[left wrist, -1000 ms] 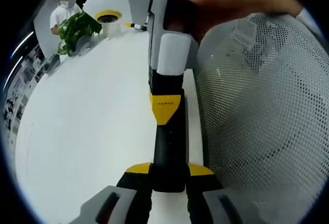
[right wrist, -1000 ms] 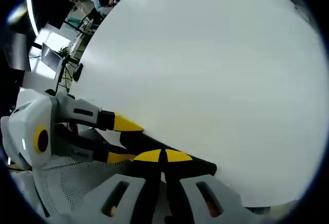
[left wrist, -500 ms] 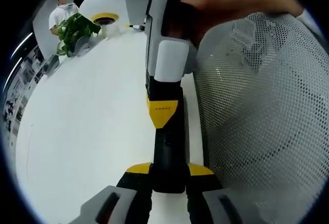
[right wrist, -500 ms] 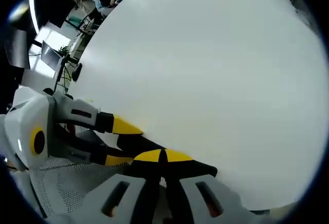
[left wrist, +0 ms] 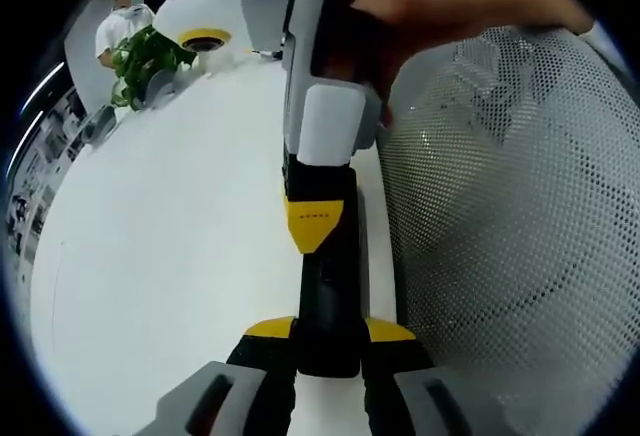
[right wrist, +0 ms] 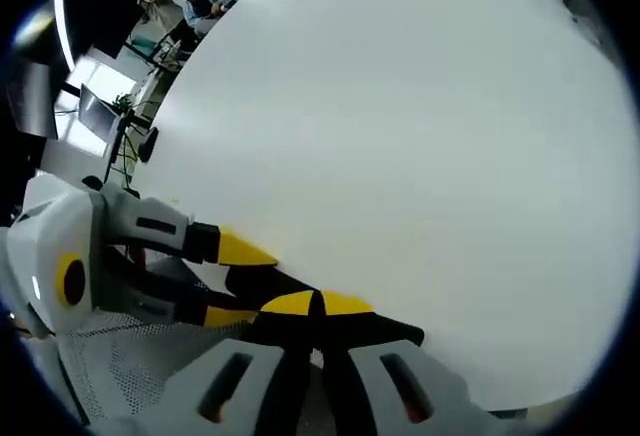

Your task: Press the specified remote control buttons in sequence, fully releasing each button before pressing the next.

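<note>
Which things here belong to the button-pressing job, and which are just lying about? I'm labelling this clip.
Job in hand: black remote; left gripper clamped on it; right gripper, shut, tips at the remote.

Lying about: leafy plant; white table; mesh sleeve; person in the background.

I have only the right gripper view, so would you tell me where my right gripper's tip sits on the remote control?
Observer: In the left gripper view, the right gripper lies with its shut yellow tip on the black remote control, just beyond the left gripper clamping it.
Operator: Thank you. Does anything stand at the table's far edge?
Observer: Yes, a green plant stands at the far edge of the white table.
</note>
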The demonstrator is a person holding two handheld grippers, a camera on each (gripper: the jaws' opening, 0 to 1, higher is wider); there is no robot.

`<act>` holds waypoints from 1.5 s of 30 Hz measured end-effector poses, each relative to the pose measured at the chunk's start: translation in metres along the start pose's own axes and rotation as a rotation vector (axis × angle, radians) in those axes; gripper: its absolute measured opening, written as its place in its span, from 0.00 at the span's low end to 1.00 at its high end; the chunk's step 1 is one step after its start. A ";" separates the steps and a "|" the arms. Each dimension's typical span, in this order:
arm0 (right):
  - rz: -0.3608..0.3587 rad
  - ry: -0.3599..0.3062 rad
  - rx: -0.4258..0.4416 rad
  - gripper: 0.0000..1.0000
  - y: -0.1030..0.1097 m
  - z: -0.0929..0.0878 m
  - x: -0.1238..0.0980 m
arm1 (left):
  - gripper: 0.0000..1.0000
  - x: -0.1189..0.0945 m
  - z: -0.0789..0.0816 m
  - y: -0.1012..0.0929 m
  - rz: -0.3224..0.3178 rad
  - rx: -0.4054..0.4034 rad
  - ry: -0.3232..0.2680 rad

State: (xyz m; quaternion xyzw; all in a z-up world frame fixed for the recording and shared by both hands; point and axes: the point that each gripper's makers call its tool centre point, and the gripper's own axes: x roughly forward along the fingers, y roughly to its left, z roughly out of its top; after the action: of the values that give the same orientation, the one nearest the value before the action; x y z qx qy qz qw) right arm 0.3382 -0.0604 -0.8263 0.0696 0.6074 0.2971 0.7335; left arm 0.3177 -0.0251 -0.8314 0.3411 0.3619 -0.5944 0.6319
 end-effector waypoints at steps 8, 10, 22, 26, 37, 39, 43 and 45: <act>0.003 0.014 0.009 0.00 0.000 0.000 -0.001 | 0.24 0.000 0.000 0.000 0.002 -0.004 -0.006; 0.004 0.023 0.007 0.00 0.000 -0.001 -0.002 | 0.24 0.000 0.000 0.000 0.003 -0.005 -0.007; 0.038 0.039 0.034 0.00 0.006 -0.005 -0.010 | 0.24 -0.001 0.000 -0.001 0.006 -0.011 -0.012; 0.036 0.060 0.023 0.00 0.008 -0.010 -0.008 | 0.24 -0.001 0.000 -0.001 0.007 -0.014 -0.013; 0.040 0.076 0.024 0.00 0.008 -0.013 -0.007 | 0.24 -0.001 0.000 -0.001 0.008 -0.015 -0.015; 0.038 0.074 0.017 0.00 0.007 -0.014 -0.007 | 0.24 -0.001 0.000 -0.001 0.008 -0.015 -0.015; 0.035 0.082 0.008 0.00 0.008 -0.016 -0.005 | 0.24 0.000 0.000 -0.001 0.006 -0.009 -0.015; 0.040 0.081 0.020 0.00 0.007 -0.015 -0.006 | 0.24 0.000 0.000 -0.001 0.005 -0.012 -0.015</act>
State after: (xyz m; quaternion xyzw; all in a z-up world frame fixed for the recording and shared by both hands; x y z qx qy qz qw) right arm 0.3209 -0.0618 -0.8222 0.0770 0.6379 0.3082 0.7016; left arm 0.3170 -0.0252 -0.8310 0.3339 0.3600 -0.5930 0.6381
